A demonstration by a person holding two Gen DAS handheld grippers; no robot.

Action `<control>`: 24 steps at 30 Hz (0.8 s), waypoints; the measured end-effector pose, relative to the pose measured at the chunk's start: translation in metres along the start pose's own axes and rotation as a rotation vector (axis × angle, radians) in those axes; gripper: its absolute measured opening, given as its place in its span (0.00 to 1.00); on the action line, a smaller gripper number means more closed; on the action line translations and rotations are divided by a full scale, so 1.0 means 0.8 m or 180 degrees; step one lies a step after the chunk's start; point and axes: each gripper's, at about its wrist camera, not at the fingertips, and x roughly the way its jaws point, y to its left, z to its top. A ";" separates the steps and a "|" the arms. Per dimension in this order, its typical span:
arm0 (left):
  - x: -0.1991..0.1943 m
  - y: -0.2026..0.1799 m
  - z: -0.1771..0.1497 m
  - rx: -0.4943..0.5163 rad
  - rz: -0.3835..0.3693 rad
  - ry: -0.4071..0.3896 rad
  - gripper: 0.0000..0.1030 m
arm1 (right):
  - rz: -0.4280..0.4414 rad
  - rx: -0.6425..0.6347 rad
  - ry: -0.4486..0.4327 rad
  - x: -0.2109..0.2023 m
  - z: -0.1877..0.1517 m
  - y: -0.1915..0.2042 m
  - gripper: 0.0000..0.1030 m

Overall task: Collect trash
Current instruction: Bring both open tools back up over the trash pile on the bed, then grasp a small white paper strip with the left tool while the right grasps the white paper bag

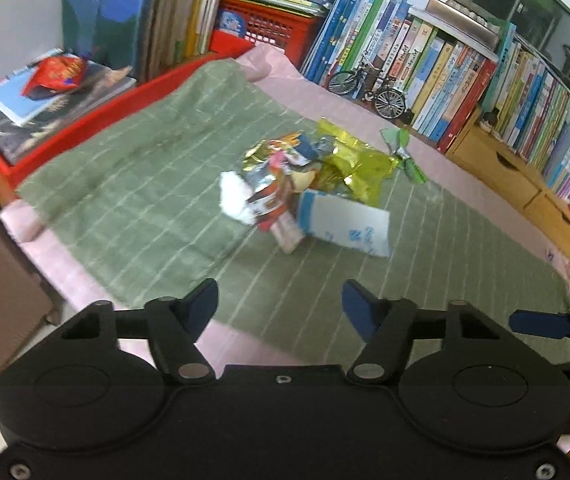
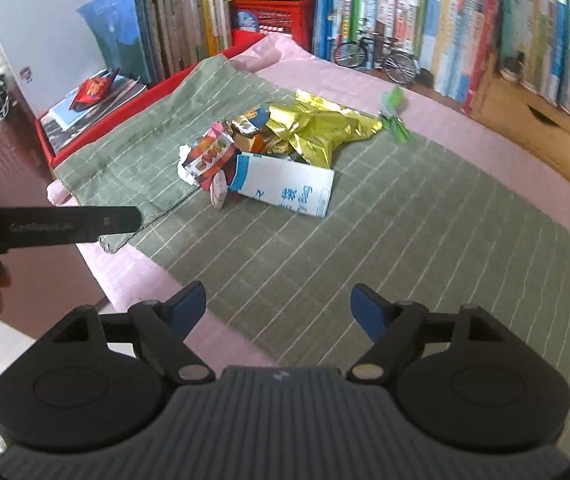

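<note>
You've collected nothing yet: both your left claw point(image 1: 281, 300) and right claw point(image 2: 278, 304) hang spread and empty. The trash point(image 2: 261, 160) sits heaped on the green cloth point(image 2: 405, 240), a green wrapper point(image 2: 395, 120) probably stray beside it.

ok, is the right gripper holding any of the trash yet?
No. The right gripper is open and empty over the green cloth, short of the white and blue bag and the rest of the pile.
</note>
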 end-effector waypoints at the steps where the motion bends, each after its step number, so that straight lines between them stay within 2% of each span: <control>1: 0.007 -0.002 0.004 -0.0037 -0.0014 0.0012 0.59 | 0.0024 -0.0043 0.0012 0.002 0.007 -0.004 0.85; 4: 0.034 -0.008 0.016 -0.0162 -0.0025 0.0066 0.48 | 0.0123 -0.0241 0.0051 0.011 0.027 -0.014 0.86; 14: 0.135 -0.005 0.041 -0.0742 0.0054 0.0196 0.43 | 0.0247 -0.1362 0.0073 0.064 0.080 -0.024 0.86; 21: 0.178 0.005 0.040 -0.1108 0.0192 0.0249 0.39 | 0.0482 -0.1524 0.0124 0.122 0.103 -0.035 0.86; 24: 0.186 0.007 0.037 -0.1256 0.0224 0.0240 0.33 | 0.0573 -0.1462 0.0118 0.149 0.109 -0.042 0.86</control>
